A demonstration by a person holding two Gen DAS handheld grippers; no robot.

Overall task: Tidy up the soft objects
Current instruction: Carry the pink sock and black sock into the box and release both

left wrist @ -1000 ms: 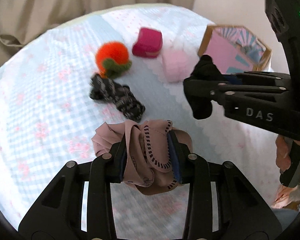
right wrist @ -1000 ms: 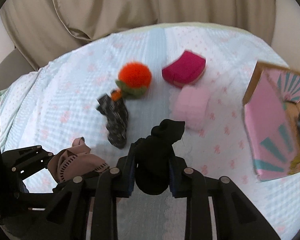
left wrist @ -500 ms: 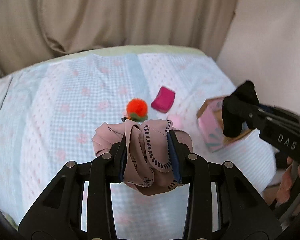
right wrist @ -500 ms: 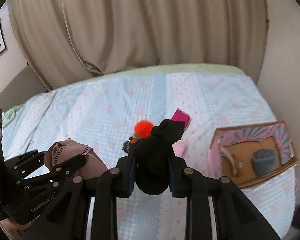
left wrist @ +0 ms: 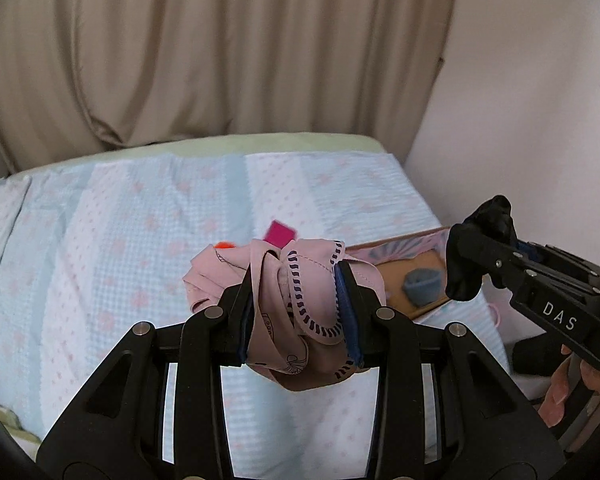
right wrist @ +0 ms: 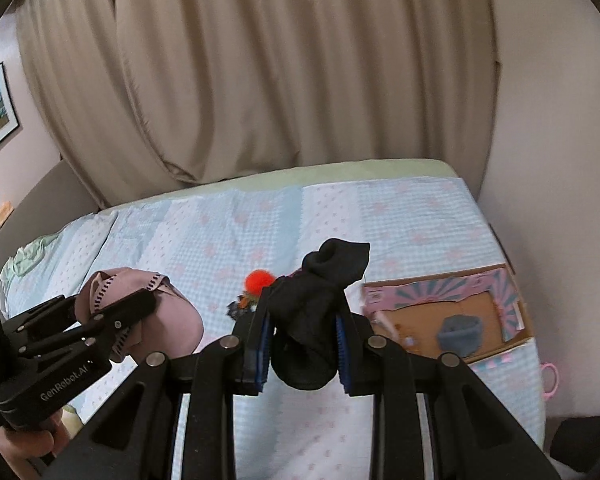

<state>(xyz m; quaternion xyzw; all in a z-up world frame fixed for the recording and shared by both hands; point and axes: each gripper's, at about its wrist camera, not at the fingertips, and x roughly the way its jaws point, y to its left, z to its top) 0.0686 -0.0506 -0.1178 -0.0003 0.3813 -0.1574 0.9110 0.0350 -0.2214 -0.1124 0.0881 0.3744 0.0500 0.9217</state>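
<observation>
My left gripper (left wrist: 296,316) is shut on a bunched pink cloth (left wrist: 296,280) with dark stitching, held high above the bed. My right gripper (right wrist: 302,332) is shut on a black sock (right wrist: 320,292), also well above the bed. In the left wrist view the right gripper (left wrist: 466,258) and its black sock (left wrist: 480,248) hang at the right, over the box. An open cardboard box (right wrist: 440,308) with pink patterned flaps lies at the bed's right edge, a grey soft item (right wrist: 458,330) inside it. An orange fuzzy ball (right wrist: 260,282) lies on the bed beyond the sock.
The bed (right wrist: 204,240) has a light blue and pink checked cover. A magenta pad (left wrist: 280,234) peeks out behind the pink cloth. A dark patterned sock (right wrist: 238,308) lies by the orange ball. Beige curtains (right wrist: 260,80) hang behind; a wall (left wrist: 540,120) stands right.
Both grippers have risen a good way above the bed with their loads still held. The bed's objects look smaller and farther, and the curtain and wall have come into view.
</observation>
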